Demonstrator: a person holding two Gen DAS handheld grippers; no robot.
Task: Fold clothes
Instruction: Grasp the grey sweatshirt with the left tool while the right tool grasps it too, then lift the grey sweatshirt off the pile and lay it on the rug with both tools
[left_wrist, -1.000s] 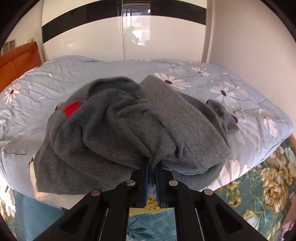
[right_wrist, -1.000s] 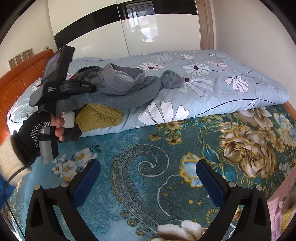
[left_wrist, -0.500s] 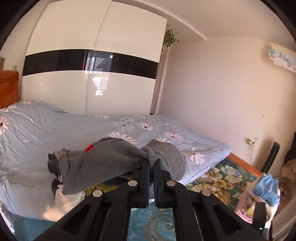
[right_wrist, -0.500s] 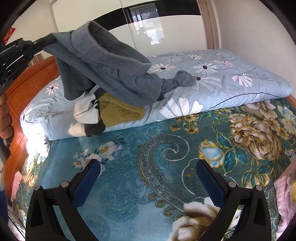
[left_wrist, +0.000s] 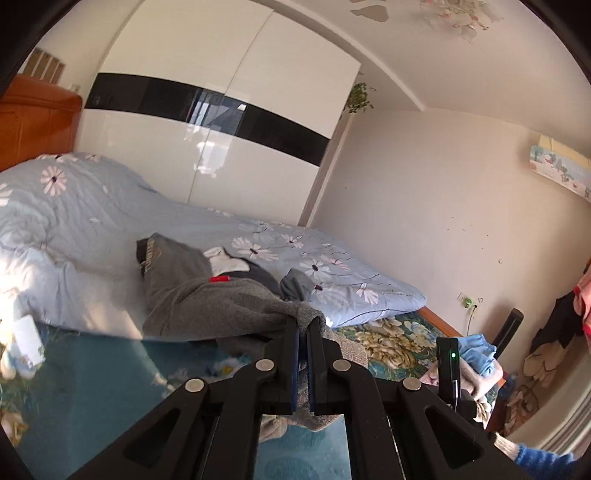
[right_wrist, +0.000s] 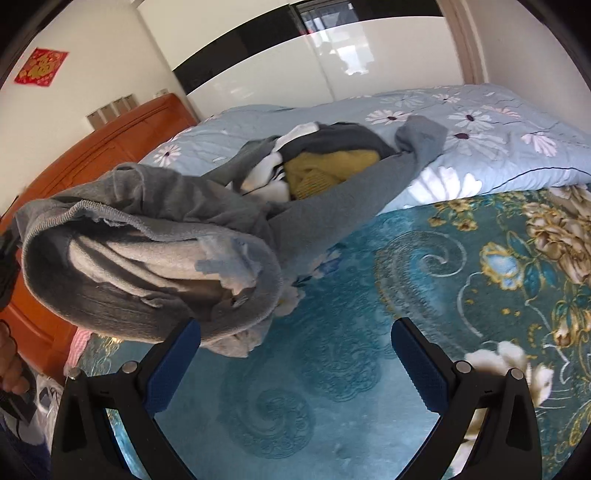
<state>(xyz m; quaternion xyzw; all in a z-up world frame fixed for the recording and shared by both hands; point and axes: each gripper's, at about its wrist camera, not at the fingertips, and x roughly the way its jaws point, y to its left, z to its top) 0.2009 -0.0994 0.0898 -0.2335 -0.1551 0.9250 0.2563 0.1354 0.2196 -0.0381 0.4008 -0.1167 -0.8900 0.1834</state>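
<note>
Left gripper (left_wrist: 303, 332): jaws pinched almost together on a ribbed edge of the grey sweater (left_wrist: 221, 306), which bunches over the blue-padded fingertips.
Right gripper (right_wrist: 295, 350): jaws spread wide with nothing between them; its left blue pad (right_wrist: 173, 365) sits just beside the hanging bulk of the sweater, whether touching I cannot tell.
Grey sweater: knit, soft and heavy; from the right wrist view (right_wrist: 155, 251) it hangs lifted off the bed, its paler fleecy inside and a ribbed hem showing, one sleeve stretching back up onto the quilt.
Red tag (left_wrist: 219, 278): small rectangle on the sweater's upper side.
Clothes pile (right_wrist: 325, 162): lies on the near edge of the bed, partly under the sweater's sleeve.
In the pile: a mustard-yellow knit (right_wrist: 325, 171), a white garment with dark stripes (right_wrist: 269, 177), a dark charcoal piece (right_wrist: 343, 138).
Quilt (left_wrist: 92, 221): pale blue, padded, printed with white daisies, wrinkled.
Blanket (right_wrist: 424, 295): teal, plush, patterned with embossed scrolls and gold and cream flowers; spread below the quilt's edge.
Headboard (right_wrist: 110, 155): orange-brown wood, panelled.
Wardrobe (left_wrist: 207, 122): glossy white doors crossed by a black band.
Far corner: a blue garment (left_wrist: 476, 354) heaped on other cloth beside a dark chair.
</note>
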